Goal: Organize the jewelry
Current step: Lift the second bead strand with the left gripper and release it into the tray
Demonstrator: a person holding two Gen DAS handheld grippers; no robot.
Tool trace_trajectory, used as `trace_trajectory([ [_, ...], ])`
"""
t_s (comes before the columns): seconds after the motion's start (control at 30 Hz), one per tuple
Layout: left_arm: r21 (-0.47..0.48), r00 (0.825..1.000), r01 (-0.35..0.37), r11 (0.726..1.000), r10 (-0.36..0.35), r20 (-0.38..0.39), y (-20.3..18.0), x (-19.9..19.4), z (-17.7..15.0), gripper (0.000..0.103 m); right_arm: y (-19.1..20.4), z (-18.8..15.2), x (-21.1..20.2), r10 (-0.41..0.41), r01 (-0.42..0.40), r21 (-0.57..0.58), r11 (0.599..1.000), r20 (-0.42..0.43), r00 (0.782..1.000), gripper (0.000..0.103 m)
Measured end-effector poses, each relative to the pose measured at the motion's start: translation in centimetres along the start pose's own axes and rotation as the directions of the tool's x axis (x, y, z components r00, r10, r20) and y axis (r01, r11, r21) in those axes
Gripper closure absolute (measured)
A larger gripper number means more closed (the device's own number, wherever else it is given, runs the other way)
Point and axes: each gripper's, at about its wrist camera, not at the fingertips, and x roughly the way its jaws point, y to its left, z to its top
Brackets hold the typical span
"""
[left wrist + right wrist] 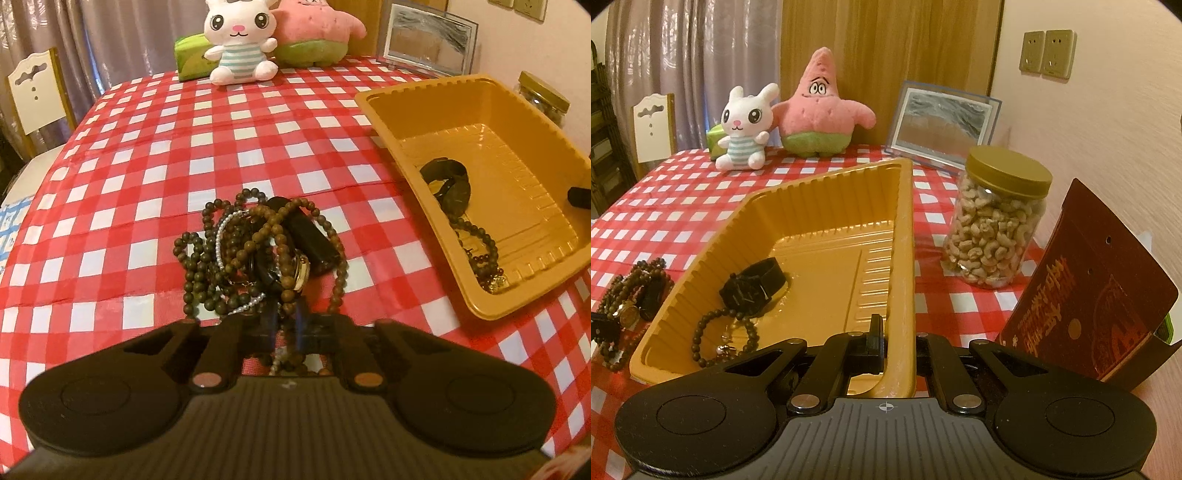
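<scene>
The left gripper (286, 321), clamped on a brown wooden-bead strand (286, 295) of the tangled jewelry pile (258, 251) just ahead, risks dragging neighbouring strands along.

The left gripper (286, 317) fingertips are blurring among tangled beads (258, 254). The tray (812, 206) wall is hiding one right finger.
</scene>
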Motion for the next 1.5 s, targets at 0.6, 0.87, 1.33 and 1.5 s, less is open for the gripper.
trace_trajectory([
  [0.6, -0.082, 0.964, 0.143, 0.986, -0.12, 0.239, 3.6, -11.0, 6.5, 0.097, 0.0, 0.0, 0.4, -0.01, 0.01, 0.01, 1.0, -0.002, 1.0, 0.099],
  [0.87, -0.05, 0.925, 0.192, 0.98, -0.164, 0.344, 3.7, -15.6, 9.7, 0.097, 0.1, 0.0, 0.4, -0.01, 0.01, 0.009, 1.0, 0.002, 1.0, 0.099],
  [1.33, 0.064, 0.852, 0.265, 0.962, -0.265, 0.452, 0.9, -19.9, 12.3, 0.097, 1.1, 0.4, -0.6, -0.017, 0.017, -0.024, 1.0, 0.024, 1.0, 0.099],
  [1.5, 0.092, 0.832, 0.306, 0.948, -0.313, 0.457, -0.6, -19.9, 12.9, 0.097, 1.5, 0.4, -1.0, -0.02, 0.021, -0.025, 0.999, 0.024, 1.0, 0.098],
])
